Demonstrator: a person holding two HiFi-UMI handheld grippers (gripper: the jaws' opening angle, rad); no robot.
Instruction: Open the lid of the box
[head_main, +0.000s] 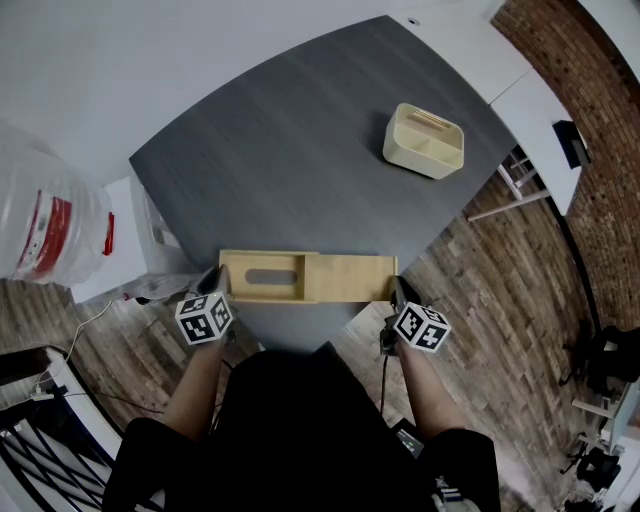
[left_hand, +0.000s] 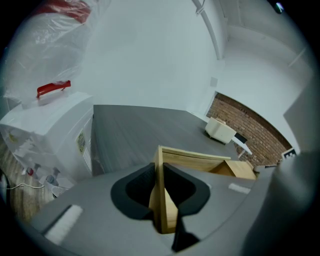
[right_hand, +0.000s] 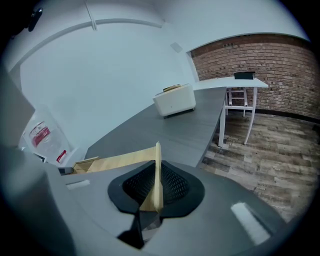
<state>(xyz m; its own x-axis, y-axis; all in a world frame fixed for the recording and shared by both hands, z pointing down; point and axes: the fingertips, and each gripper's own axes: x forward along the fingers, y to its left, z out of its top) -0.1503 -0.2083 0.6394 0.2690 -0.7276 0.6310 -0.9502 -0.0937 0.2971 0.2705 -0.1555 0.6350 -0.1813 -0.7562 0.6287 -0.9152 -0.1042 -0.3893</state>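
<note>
A flat light-wood box (head_main: 262, 277) lies along the near edge of the dark grey table (head_main: 300, 160). An oval slot shows in its left half. A thinner board, the sliding lid (head_main: 350, 279), sticks out of it to the right. My left gripper (head_main: 215, 284) is shut on the box's left end wall (left_hand: 161, 200). My right gripper (head_main: 398, 292) is shut on the lid's thin right end (right_hand: 156, 192); in the right gripper view the lid (right_hand: 120, 161) runs away to the left. The open wooden walls of the box (left_hand: 192, 159) show beyond the left jaws.
A cream divided caddy (head_main: 424, 141) stands at the far right of the table. Left of the table stands a white dispenser (left_hand: 50, 130) with a large water jug (head_main: 45, 225). A white desk (head_main: 530, 90) and brick wall (head_main: 600, 130) are at the right.
</note>
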